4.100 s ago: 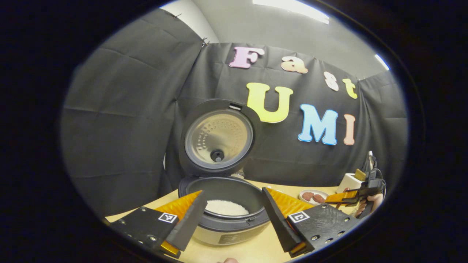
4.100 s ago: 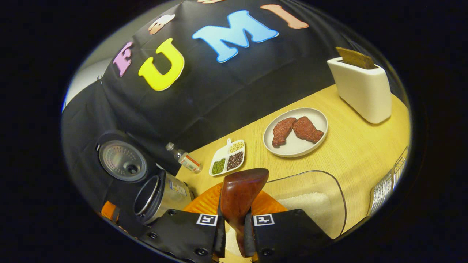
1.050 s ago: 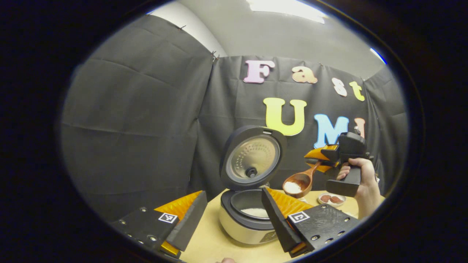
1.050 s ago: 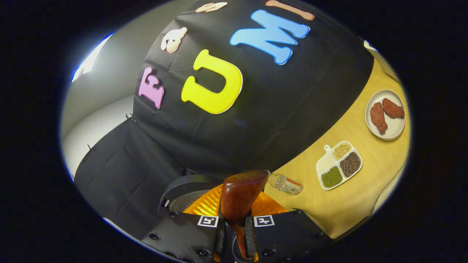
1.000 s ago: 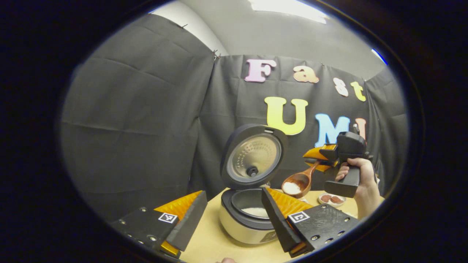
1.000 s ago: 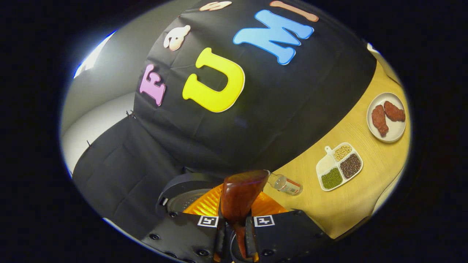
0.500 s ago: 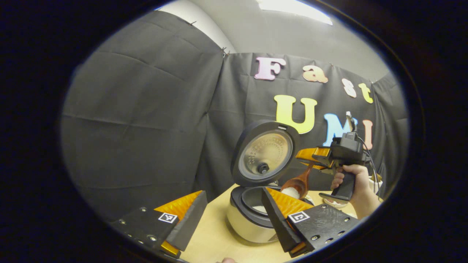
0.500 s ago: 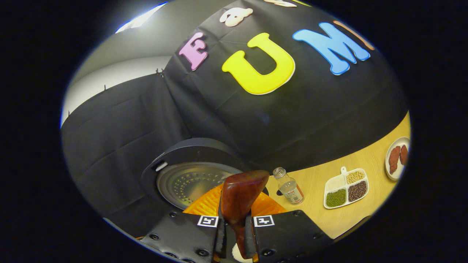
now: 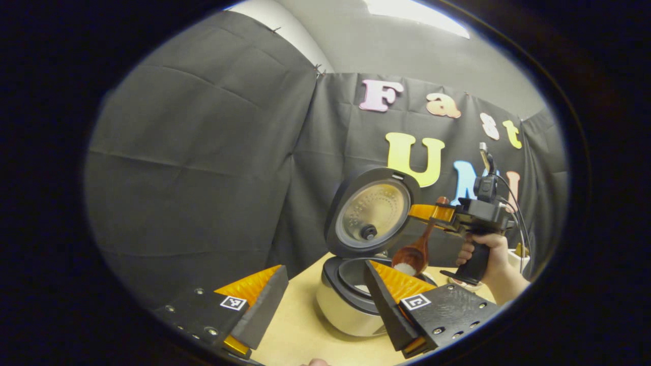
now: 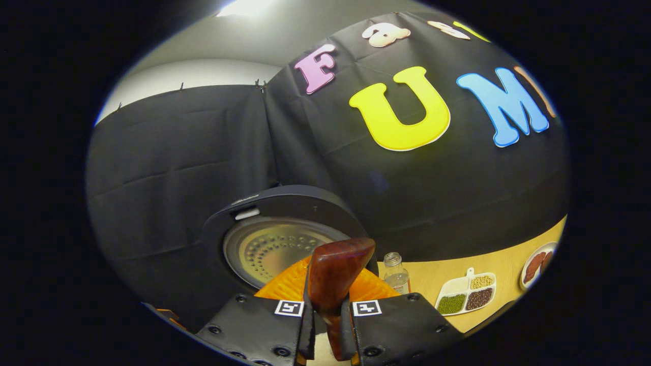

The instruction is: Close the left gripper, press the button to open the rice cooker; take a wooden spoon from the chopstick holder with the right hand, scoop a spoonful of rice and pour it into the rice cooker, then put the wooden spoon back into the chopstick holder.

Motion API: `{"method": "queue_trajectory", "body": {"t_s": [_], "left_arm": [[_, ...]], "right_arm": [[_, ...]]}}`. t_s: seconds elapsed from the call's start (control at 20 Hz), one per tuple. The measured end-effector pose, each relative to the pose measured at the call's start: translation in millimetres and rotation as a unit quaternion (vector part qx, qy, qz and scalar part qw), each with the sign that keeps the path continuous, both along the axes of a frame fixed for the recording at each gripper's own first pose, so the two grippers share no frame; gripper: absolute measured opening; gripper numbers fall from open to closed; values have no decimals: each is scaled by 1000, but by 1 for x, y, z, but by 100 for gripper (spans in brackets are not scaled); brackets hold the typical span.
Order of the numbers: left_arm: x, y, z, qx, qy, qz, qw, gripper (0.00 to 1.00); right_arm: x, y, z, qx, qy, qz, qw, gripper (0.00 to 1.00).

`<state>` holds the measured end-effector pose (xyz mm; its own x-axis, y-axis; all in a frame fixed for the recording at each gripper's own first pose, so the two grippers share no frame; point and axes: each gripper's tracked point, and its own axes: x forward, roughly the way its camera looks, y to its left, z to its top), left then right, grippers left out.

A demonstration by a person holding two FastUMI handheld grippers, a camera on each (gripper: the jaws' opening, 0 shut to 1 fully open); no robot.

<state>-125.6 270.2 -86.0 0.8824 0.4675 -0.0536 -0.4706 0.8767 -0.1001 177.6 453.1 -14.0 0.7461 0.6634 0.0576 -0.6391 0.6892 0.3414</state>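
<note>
Left tool (image 9: pixel 325 300) gapes wide and empty — right tool (image 10: pixel 328 325), held in a hand (image 9: pixel 491 254), is clamped.

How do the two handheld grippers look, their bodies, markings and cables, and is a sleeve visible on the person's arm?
The left gripper has black plates with screws and a small square black-and-white marker on each side. The right gripper is a black pistol-grip unit with a small device on top and thin cables trailing from it. The hand and forearm holding it appear bare; no sleeve is visible.
</note>
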Motion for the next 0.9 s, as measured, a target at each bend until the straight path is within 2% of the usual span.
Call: {"method": "queue_trajectory", "body": {"t_s": [0.15, 0.35, 0.4, 0.45, 0.65, 0.75, 0.8, 0.85, 0.9], "left_arm": [[-5, 1, -1, 0, -1, 1, 1000, 92], [-7, 0, -1, -4, -1, 0, 1000, 94], [-8, 0, -1, -5, -1, -1, 1000, 92], [-10, -1, -2, -6, -2, -2, 1000, 94], [-9, -6, -1, -9, -6, -7, 1000, 94], [-12, -9, -2, -10, -5, -12, 1000, 92], [-12, -10, -1, -9, -3, -13, 1000, 92], [-10, -9, -1, -7, -2, -12, 1000, 92], [-10, -9, 1, -5, -2, -12, 1000, 94]], "right_arm": [[-6, 5, -1, -18, -19, 6, 1000, 21], [-22, 17, 1, -50, -65, 29, 996, 21], [-27, 20, 1, -63, -81, 30, 994, 17], [-31, 20, 1, -76, -98, 30, 992, 21], [-52, 33, -5, -117, -142, 55, 981, 17], [-62, 37, -9, -145, -173, 64, 972, 20], [-65, 38, -10, -166, -199, 58, 964, 21], [-69, 39, -11, -186, -230, 57, 954, 17], [-75, 39, -11, -204, -256, 55, 943, 21]]}}
